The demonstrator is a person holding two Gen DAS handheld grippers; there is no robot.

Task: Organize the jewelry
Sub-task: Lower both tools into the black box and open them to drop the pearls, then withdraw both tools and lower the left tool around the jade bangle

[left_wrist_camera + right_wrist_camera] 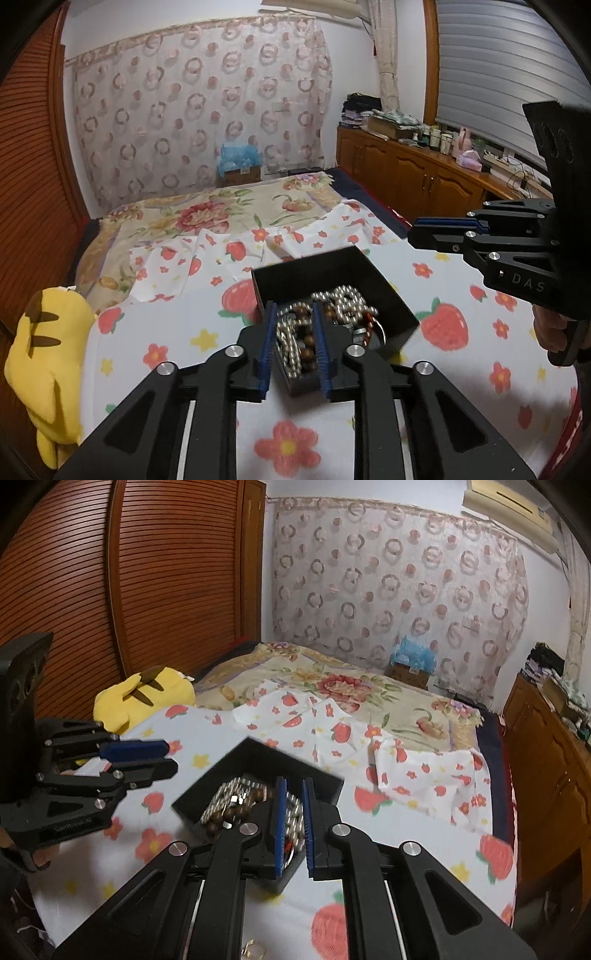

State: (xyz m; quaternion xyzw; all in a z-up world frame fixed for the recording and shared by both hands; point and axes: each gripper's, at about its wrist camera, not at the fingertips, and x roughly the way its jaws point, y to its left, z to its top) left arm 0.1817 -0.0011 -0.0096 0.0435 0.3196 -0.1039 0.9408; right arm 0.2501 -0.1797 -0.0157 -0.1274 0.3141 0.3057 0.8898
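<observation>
A black open box [325,266] sits on the strawberry-print sheet and holds pearl strands [343,299] and brown bead strings. My left gripper [294,308] hovers over the box's near corner. Its blue pads stand apart, and only the beads lying in the box show through the gap. The right gripper [412,234] hangs to the right of the box and above it, jaws almost together with nothing seen in them. In the right wrist view it [294,781] is over the box [258,760] and beads [229,797], with the left gripper [171,757] at left. A small ring [255,950] lies on the sheet.
A yellow plush toy [48,343] lies at the bed's left edge by the slatted wooden doors [166,572]. Rumpled strawberry cloth [332,720] and a floral bedspread lie beyond the box. A wooden cabinet [406,173] with clutter on top runs along the right wall.
</observation>
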